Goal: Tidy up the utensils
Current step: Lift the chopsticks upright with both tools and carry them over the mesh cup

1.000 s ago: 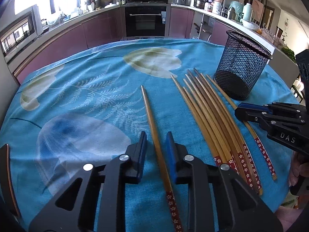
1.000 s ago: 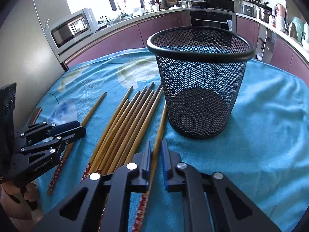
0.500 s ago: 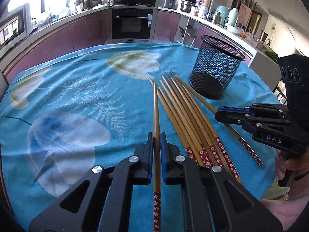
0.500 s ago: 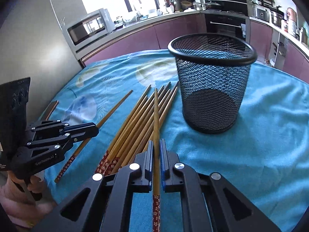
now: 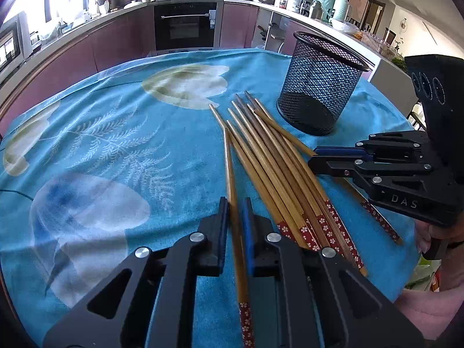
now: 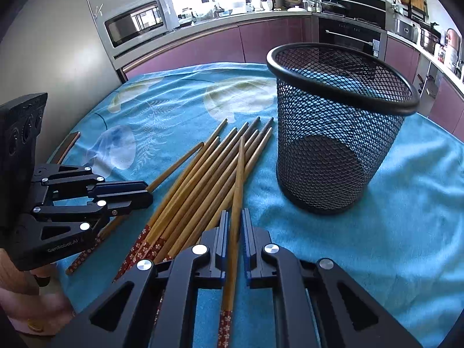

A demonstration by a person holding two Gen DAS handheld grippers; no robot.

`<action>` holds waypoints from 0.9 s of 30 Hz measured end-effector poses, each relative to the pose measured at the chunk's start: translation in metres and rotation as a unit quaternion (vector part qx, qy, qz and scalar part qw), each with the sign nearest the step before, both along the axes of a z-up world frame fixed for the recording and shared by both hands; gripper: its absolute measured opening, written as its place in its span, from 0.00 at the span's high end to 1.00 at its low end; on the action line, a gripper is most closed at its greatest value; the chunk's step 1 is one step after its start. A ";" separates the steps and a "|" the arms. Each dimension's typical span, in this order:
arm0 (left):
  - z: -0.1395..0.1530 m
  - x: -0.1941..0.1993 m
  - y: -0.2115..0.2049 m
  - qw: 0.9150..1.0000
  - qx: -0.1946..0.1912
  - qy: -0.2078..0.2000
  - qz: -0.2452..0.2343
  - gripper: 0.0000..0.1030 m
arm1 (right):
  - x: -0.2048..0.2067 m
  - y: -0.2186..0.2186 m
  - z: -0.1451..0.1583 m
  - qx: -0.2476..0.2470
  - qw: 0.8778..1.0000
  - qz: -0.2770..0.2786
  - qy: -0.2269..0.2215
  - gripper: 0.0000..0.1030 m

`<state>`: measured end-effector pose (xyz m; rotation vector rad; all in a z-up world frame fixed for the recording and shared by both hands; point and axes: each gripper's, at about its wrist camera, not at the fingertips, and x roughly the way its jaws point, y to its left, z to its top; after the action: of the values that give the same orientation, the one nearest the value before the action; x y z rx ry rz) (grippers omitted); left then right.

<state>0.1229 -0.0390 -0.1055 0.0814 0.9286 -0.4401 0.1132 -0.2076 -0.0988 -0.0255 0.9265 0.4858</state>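
My left gripper (image 5: pixel 234 203) is shut on one bamboo chopstick (image 5: pixel 230 168). Its red flowered end points back between the fingers and its tip reaches the loose chopstick pile (image 5: pixel 275 168) on the blue cloth. In the right wrist view, my right gripper (image 6: pixel 233 214) is shut on another chopstick (image 6: pixel 239 168) that crosses over the same pile (image 6: pixel 203 179). The black mesh cup (image 6: pixel 339 133) stands upright and empty just right of that pile, and also shows far right in the left wrist view (image 5: pixel 319 87). Each gripper appears in the other's view: the right gripper (image 5: pixel 316 159) and the left gripper (image 6: pixel 145 191).
A blue flower-print tablecloth (image 5: pixel 116 145) covers the table. Kitchen counters, an oven (image 5: pixel 185 26) and a microwave (image 6: pixel 136 20) run behind it. A wooden chair back (image 6: pixel 68 145) shows at the table's left edge. A person's hand (image 5: pixel 438 232) holds the right gripper.
Both grippers' jaws have gone from slightly apart around a chopstick to shut on it. Each held chopstick has swung in line with its gripper, and both views have tilted slightly.
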 end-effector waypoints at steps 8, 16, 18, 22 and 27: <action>0.026 -0.006 0.001 0.999 -0.028 -0.018 -0.008 0.93 | -0.016 -0.011 0.031 0.024 0.999 0.005 -0.048 0.94; 0.083 -0.019 0.007 0.995 -0.067 -0.072 -0.017 0.93 | -0.028 -0.034 0.076 0.067 0.992 -0.005 -0.109 0.94; 0.098 -0.021 0.008 0.993 -0.081 -0.082 -0.020 0.93 | -0.029 -0.042 0.086 0.083 0.989 -0.009 -0.119 0.94; 0.127 -0.027 0.009 0.989 -0.097 -0.107 -0.023 0.93 | -0.030 -0.052 0.104 0.098 0.985 -0.012 -0.145 0.94; 0.159 -0.033 0.011 0.982 -0.125 -0.142 -0.025 0.93 | -0.024 -0.064 0.128 0.117 0.978 -0.010 -0.171 0.94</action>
<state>0.0898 -0.0285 0.0540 -0.0609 0.5875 -0.5718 0.0895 -0.2715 0.0292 0.1114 0.5276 0.5492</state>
